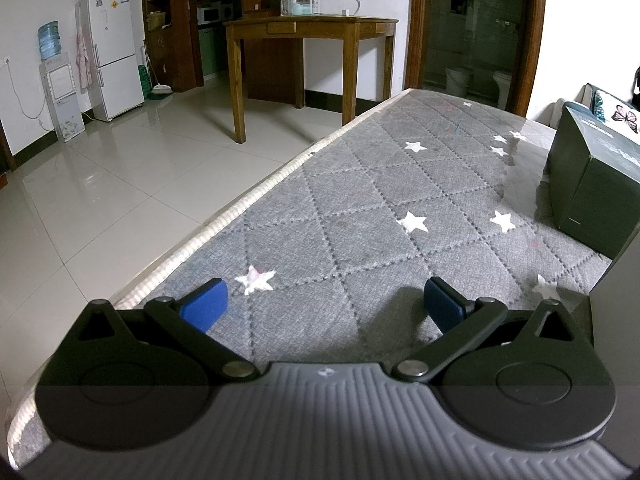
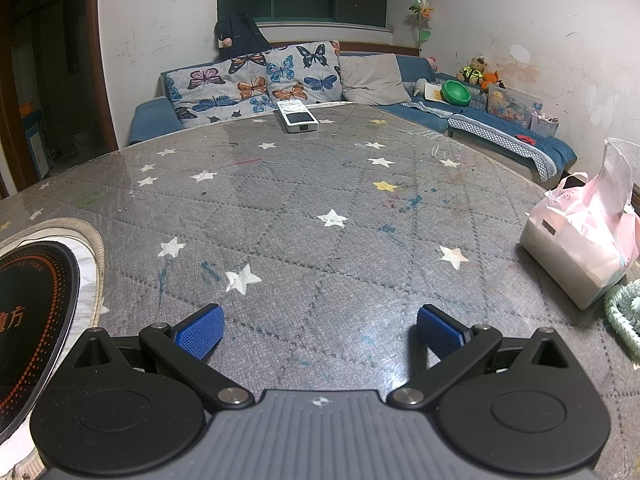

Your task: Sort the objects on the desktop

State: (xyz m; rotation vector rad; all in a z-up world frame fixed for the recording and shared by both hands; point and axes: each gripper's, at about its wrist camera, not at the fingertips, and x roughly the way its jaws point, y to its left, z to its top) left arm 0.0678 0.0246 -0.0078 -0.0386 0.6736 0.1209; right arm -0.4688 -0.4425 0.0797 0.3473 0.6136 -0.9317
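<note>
Both fingers wide, empty; remote control (image 2: 298,117) far ahead of right gripper (image 2: 320,334), long axis roughly toward it; left gripper (image 1: 326,304) probably farther.

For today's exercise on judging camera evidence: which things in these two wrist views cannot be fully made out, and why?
- Dark box, left wrist view: cut by the right edge; its print is blurred.
- Induction cooktop, right wrist view: cut by the left edge.
- Mint coiled item, right wrist view: mostly out of frame, identity unclear.
- Remote control: buttons too small.

Open quilted tabletop (image 2: 320,208) straight ahead, remote control (image 2: 298,117) at far edge, tissue pack (image 2: 580,248) blocking right, induction cooker (image 2: 32,312) left, dark box (image 1: 592,172) right.
</note>
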